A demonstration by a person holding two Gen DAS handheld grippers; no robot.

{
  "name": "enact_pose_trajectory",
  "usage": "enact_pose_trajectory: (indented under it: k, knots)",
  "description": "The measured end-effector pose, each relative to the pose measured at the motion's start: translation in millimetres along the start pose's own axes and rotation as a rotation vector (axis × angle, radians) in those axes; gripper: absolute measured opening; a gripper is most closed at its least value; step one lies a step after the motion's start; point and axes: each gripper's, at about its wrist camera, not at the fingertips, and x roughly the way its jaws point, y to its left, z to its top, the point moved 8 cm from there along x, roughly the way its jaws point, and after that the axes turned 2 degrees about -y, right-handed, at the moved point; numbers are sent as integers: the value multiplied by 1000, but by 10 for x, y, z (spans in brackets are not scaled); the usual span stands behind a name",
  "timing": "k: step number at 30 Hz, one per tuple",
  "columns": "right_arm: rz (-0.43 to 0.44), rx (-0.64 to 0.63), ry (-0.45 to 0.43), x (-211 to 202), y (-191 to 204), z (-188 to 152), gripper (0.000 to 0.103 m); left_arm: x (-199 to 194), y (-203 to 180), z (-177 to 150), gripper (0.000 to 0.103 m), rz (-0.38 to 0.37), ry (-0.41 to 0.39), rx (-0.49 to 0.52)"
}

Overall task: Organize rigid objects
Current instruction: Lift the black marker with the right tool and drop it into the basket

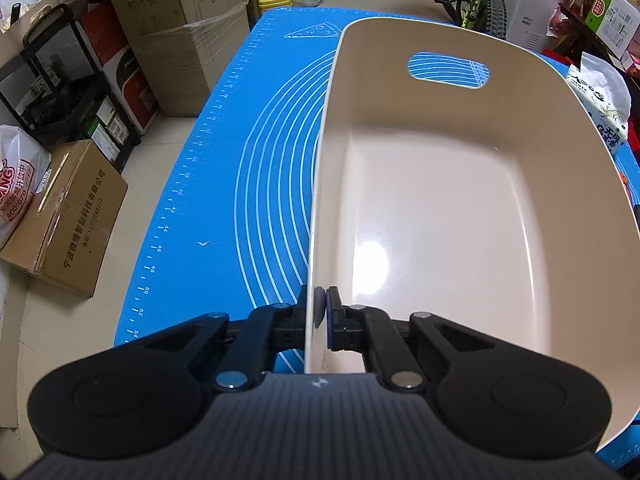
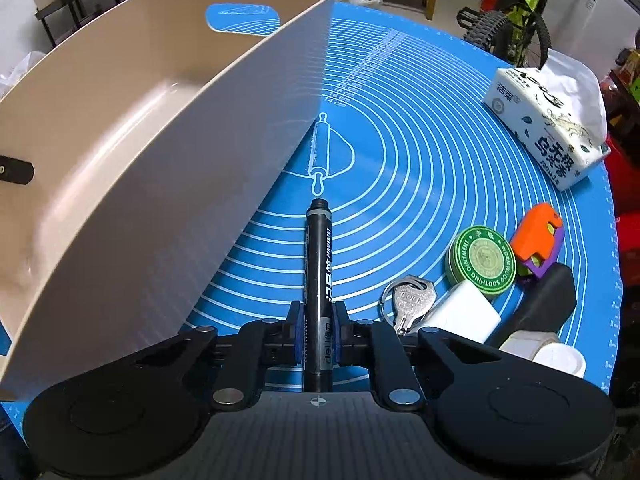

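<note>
A beige plastic bin [image 1: 440, 200] with a handle cut-out stands on the blue mat [image 1: 240, 160]; nothing lies in it. My left gripper [image 1: 320, 312] is shut on the bin's left wall near its front corner. In the right wrist view the bin [image 2: 140, 160] fills the left side, and a left fingertip [image 2: 16, 170] shows inside it. My right gripper [image 2: 318, 328] is shut on a black permanent marker [image 2: 319, 256], which points forward just right of the bin's outer wall.
Right of the marker lie a key [image 2: 408, 300], a white block [image 2: 460, 314], a green ointment tin [image 2: 482, 260], an orange-and-purple toy [image 2: 538, 240], a black object [image 2: 544, 300] and a white cap [image 2: 556, 358]. A tissue pack [image 2: 548, 132] sits far right. Cardboard boxes [image 1: 68, 216] stand off the table's left edge.
</note>
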Motion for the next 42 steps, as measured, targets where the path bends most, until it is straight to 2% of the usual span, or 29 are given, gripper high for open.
enact_pose_trajectory:
  k: [12,15,21,25,28,35,38,42]
  knots:
    - [-7,34,-67,-256,-51,124,25,1,3,0,8,-1,0,-1]
    - [-16,55,-114,-417,-88,212,24,2,0,-1,8,1,1,1]
    - [-11,102,-263,-909,-77,471,25,9,-9,-8,8,5,4,4]
    - [10,80,-368,-1225,90,661,25,10,-10,-8,8,6,5,6]
    - [34,58,-404,-1336,234,775,25,11,-19,-7,8,13,6,13]
    - [72,40,-397,-1209,588,968,25,9,-26,-3,8,12,9,14]
    - [97,33,-343,-981,793,982,25,6,-21,-2,8,6,10,10]
    - [76,-22,-259,-679,1040,890,24,1,-24,1,8,5,10,10]
